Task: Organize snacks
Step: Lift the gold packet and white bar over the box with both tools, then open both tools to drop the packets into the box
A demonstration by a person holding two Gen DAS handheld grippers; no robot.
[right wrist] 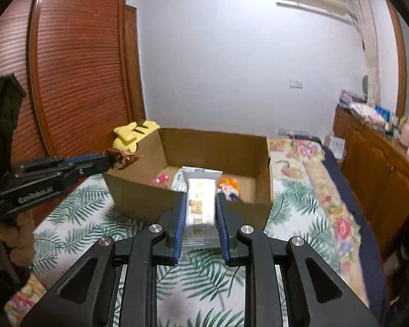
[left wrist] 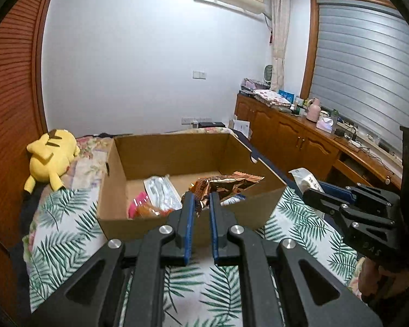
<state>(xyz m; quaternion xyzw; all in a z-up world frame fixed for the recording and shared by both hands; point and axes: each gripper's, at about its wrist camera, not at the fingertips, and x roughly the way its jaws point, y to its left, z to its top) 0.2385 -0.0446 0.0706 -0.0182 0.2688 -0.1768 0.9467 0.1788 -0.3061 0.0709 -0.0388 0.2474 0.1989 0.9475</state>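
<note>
An open cardboard box [left wrist: 174, 152] sits on the bed, with several snack packets on its floor: a clear one [left wrist: 162, 190], a pink one [left wrist: 139, 201] and an orange one [right wrist: 229, 186]. My left gripper [left wrist: 201, 196] is shut on a crinkled copper-brown foil packet [left wrist: 223, 184], held just above the box's near wall. From the right wrist view this packet [right wrist: 124, 158] hangs over the box's left corner. My right gripper [right wrist: 201, 197] is shut on a white snack packet [right wrist: 201, 207] in front of the box's near wall [right wrist: 139, 196]. That white packet [left wrist: 302, 178] also shows in the left wrist view, right of the box.
A leaf-print cloth [left wrist: 68, 231] covers the bed under the box, over a floral sheet [right wrist: 338, 207]. A yellow plush toy [left wrist: 51, 155] lies left of the box. A wooden cabinet [left wrist: 294, 136] with clutter runs along the right. A louvred wooden door [right wrist: 81, 68] stands at the left.
</note>
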